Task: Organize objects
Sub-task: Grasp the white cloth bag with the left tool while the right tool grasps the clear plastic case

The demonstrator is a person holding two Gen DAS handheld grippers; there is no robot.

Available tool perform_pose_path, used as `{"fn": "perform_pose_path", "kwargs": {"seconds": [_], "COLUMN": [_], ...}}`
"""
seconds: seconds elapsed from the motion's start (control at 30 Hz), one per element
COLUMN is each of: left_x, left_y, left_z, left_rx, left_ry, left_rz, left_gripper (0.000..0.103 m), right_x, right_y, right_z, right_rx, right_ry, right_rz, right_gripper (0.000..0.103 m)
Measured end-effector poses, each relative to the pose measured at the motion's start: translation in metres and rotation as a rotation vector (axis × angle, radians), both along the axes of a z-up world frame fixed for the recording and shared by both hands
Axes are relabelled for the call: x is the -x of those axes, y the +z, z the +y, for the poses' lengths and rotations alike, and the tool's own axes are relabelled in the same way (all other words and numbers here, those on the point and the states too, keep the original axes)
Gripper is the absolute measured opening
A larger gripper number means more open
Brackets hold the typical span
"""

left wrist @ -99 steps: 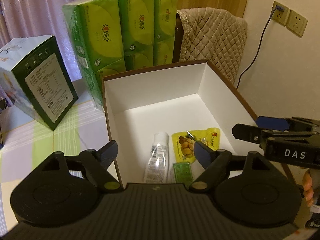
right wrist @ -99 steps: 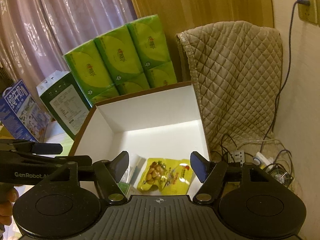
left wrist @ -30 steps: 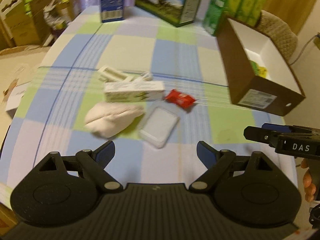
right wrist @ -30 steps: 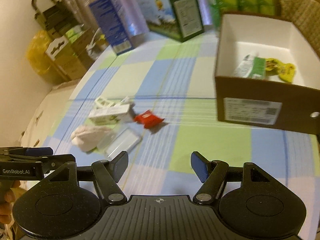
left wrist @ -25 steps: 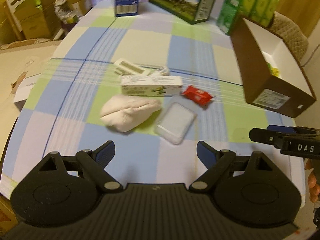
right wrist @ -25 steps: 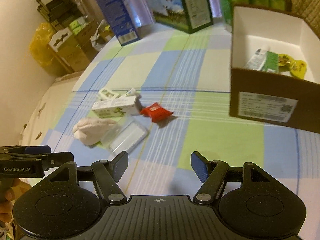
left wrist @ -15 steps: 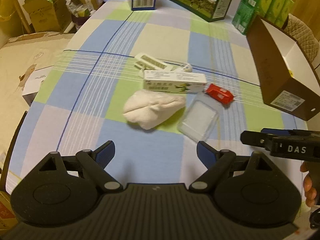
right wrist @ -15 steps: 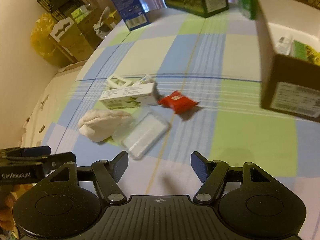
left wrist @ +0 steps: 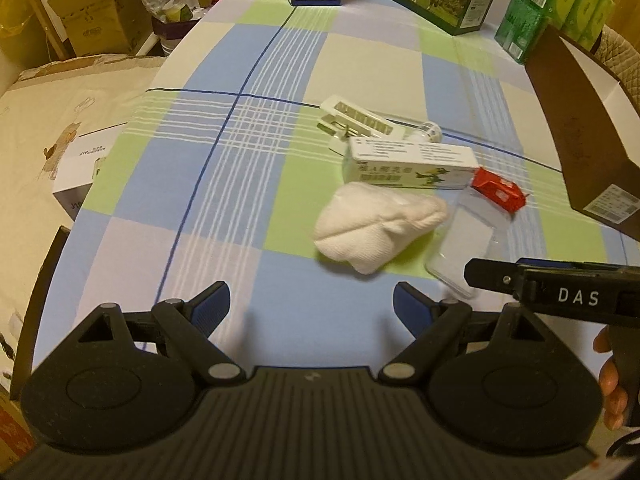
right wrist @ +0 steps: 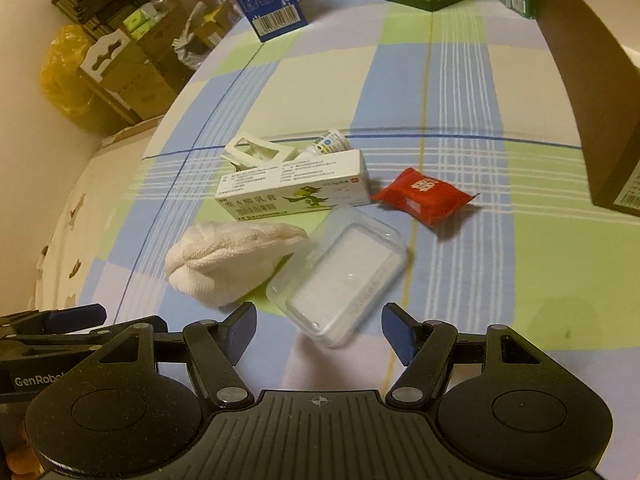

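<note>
Both tools, left tool (left wrist: 312, 306) and right tool (right wrist: 319, 330), spread and empty, have swung from the brown box (left wrist: 576, 128) back to the bench pile (next pick); clear plastic case (right wrist: 338, 274) lies nearest the right.

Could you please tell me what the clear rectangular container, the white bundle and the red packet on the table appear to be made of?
The clear rectangular container looks like thin glossy plastic: see-through walls, highlights along its rim. The white bundle seems soft woven or knitted cloth, matte with ribbed texture and folds. The red packet is probably plastic film or foil wrapper, smooth with crimped ends.
</note>
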State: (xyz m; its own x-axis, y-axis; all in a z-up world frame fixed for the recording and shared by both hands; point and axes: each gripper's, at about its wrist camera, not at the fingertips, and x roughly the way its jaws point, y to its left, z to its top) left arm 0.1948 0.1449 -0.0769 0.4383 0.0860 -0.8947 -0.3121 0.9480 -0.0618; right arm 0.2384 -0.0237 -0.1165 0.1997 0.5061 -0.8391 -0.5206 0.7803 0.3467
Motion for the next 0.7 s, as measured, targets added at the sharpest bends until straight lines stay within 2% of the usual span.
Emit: {"fn": "perform_pose_path", "kwargs": {"seconds": [0.3,0.4,0.7], "left_x": [-0.016,-0.020,-0.029], "left_y": [-0.009,-0.011,-0.016], "left_z": [0.022,0.024,0.014], "left_rx": [-0.006,-0.006,0.009], "left_ry": [-0.024,-0.042,-0.154], "left_rz": [0.009,0.012,0.004], "left_gripper": [0.086,0.086,0.086], "right_x": [-0.004,-0.007,-0.015], "right_y": [-0.013,-0.019,-0.022], "right_z": [0.026,0.030,-0.001], "right_rx": [0.036,0.076,0.140], "right_ry": [-0.057,-0.083,-0.134], "right_rz": [-0.009,-0.011,-0.019], "right_gripper": [0.066,0.066,0.066]}}
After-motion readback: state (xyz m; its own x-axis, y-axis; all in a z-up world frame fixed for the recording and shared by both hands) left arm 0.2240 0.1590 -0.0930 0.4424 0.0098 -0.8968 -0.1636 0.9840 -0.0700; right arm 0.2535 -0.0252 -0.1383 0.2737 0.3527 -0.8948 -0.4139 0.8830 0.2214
